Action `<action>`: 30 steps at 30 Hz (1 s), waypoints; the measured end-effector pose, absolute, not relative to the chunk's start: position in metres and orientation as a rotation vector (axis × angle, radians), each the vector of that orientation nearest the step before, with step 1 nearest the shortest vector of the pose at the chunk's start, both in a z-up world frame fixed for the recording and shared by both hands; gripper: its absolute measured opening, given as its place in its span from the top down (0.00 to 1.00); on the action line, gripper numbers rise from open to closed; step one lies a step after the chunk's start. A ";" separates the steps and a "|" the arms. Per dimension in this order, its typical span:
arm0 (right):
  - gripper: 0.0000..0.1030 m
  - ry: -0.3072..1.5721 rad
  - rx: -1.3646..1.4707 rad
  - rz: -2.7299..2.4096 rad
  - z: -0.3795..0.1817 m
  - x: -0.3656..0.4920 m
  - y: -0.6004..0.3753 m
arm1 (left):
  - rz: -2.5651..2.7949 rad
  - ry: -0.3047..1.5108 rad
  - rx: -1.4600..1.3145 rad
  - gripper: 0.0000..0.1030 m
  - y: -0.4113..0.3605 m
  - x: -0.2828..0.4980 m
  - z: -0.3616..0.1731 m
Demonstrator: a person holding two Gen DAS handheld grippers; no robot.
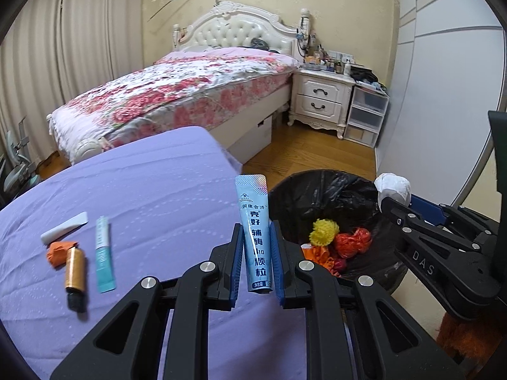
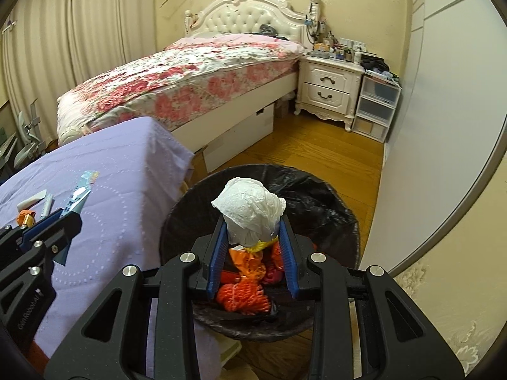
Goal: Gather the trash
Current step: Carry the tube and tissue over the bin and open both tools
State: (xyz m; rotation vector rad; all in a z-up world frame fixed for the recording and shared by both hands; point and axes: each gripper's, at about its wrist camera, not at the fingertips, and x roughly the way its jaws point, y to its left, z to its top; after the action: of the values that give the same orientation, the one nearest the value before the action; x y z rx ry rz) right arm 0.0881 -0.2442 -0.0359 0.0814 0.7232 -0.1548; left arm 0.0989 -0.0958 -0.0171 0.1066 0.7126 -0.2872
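My left gripper (image 1: 256,226) is shut on a light blue sachet (image 1: 256,231) with Chinese print, held upright over the purple cloth near its right edge. My right gripper (image 2: 253,221) is shut on a crumpled white tissue ball (image 2: 248,210), directly above the black-lined trash bin (image 2: 317,190). The bin (image 1: 317,196) holds orange, red and yellow scraps (image 1: 336,243). On the purple cloth (image 1: 142,190) lie a white strip (image 1: 65,227), a teal sachet (image 1: 103,255), an orange wrapper (image 1: 57,251) and a gold tube with a black cap (image 1: 75,274). In the left wrist view the right gripper (image 1: 397,204) with the tissue (image 1: 393,186) shows at the right.
A bed with a floral cover (image 1: 177,95) stands behind the purple surface. A white nightstand (image 1: 320,99) and clear plastic drawers (image 1: 366,115) sit at the back right. A white wardrobe wall (image 1: 443,95) bounds the right side. Wooden floor (image 2: 317,145) lies between bed and bin.
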 end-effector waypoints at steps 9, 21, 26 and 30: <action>0.70 0.731 0.116 -0.193 -0.042 0.098 -0.264 | -0.303 0.740 0.128 0.82 -0.131 0.121 -0.029; 0.70 0.754 0.134 -0.219 -0.054 0.106 -0.280 | -0.308 0.753 0.164 0.82 -0.151 0.138 -0.039; 0.69 0.761 0.141 -0.224 -0.056 0.109 -0.283 | -0.310 0.758 0.175 0.82 -0.155 0.141 -0.042; 0.67 0.767 0.141 -0.222 -0.057 0.111 -0.283 | -0.312 0.764 0.183 0.74 -0.157 0.143 -0.043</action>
State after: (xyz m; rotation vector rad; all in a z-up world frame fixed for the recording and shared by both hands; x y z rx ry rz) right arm 0.1115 -0.2830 -0.0572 0.1412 0.7669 -0.2223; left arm 0.1431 -0.1572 -0.0427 0.1834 0.7640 -0.3117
